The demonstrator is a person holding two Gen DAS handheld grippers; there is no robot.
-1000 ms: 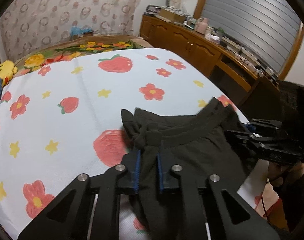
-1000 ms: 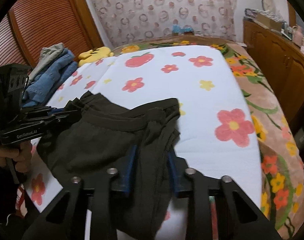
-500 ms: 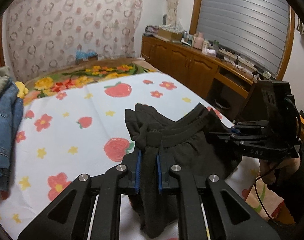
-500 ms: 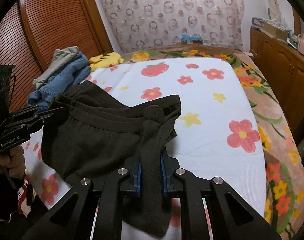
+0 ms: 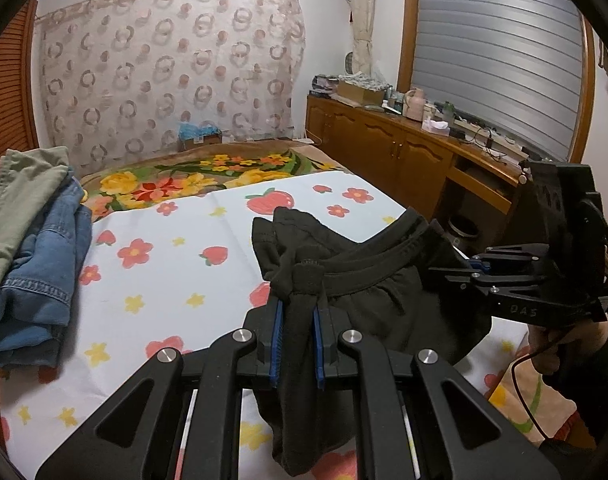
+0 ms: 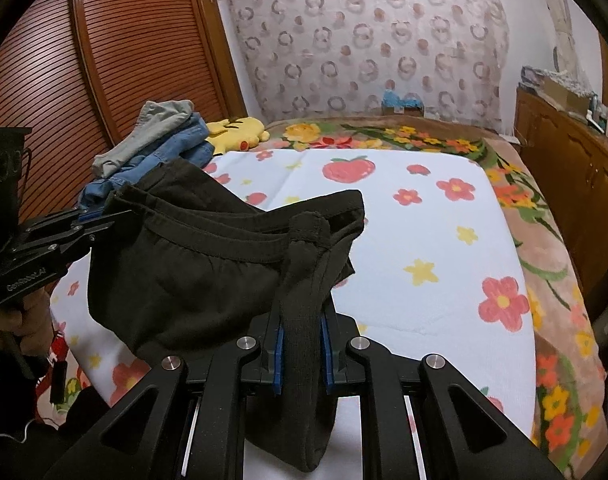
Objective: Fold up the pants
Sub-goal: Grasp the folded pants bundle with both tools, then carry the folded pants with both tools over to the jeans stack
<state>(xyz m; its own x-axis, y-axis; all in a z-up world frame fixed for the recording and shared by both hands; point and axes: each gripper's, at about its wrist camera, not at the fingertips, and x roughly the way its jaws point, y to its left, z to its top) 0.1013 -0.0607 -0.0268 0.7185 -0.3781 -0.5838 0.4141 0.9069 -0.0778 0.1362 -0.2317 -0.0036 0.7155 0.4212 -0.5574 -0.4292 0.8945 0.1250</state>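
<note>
The black pants [image 5: 368,272] hang in the air above the bed, stretched by their waistband between my two grippers. My left gripper [image 5: 297,340] is shut on one end of the waistband; it also shows at the left edge of the right wrist view [image 6: 91,224]. My right gripper [image 6: 301,354] is shut on the other end; it shows at the right of the left wrist view [image 5: 464,268]. The pants [image 6: 191,264] sag below the waistband. Their legs hang out of sight.
The bed has a white sheet [image 5: 175,264] with strawberries and flowers. A pile of jeans and grey-green clothes [image 5: 27,232] lies on its left side, with a yellow plush [image 6: 235,130] behind. A wooden cabinet [image 5: 404,152] with clutter runs along the right.
Both grippers have lifted the pants up off the sheet. The right gripper, open around the cloth a second ago, has closed on it.
</note>
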